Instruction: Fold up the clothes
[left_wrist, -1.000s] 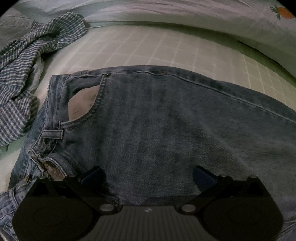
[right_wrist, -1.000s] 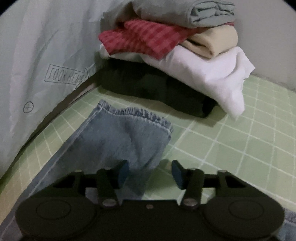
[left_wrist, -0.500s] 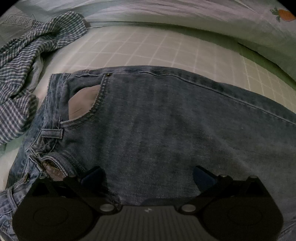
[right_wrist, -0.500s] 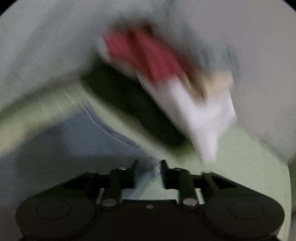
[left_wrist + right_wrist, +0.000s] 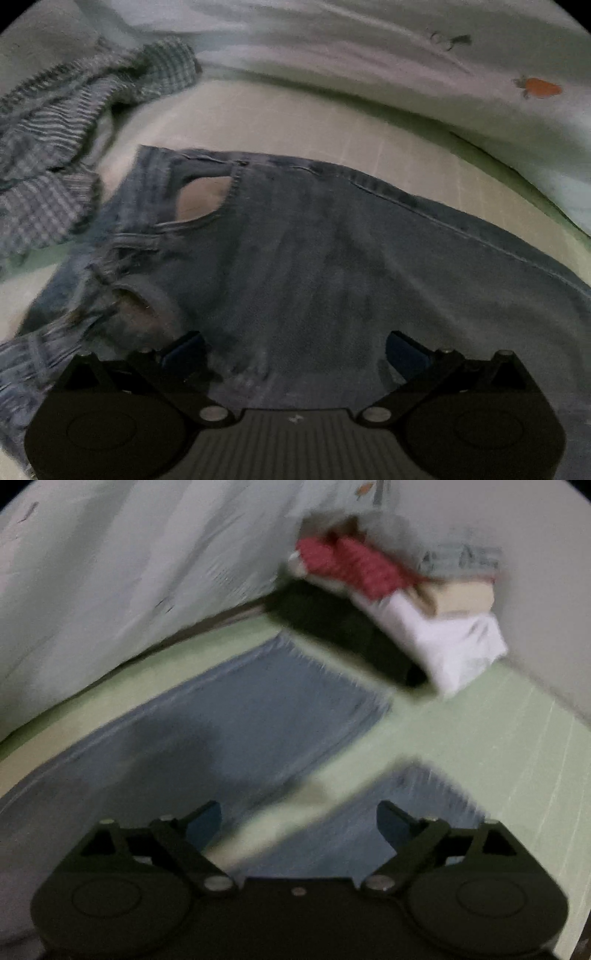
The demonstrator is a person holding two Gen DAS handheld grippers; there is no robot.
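A pair of blue jeans lies flat on the pale green checked sheet, waistband and front pocket to the left. My left gripper hovers over the upper leg with its jaws wide and nothing between them. In the right wrist view the two jeans legs stretch toward the far corner, hems spread on the sheet. My right gripper is above the gap between the legs. Its jaws are opening and stand wide, with no cloth pinched. Both views are blurred.
A crumpled blue checked shirt lies left of the jeans' waistband. A stack of folded clothes, black at the bottom, then white, beige, red and grey, sits in the far corner. A pale quilt borders the sheet along the back.
My right gripper let go of the jeans hem, opened wide and pulled back, so the legs now lie flat. My left gripper drew back a little from the jeans, still open.
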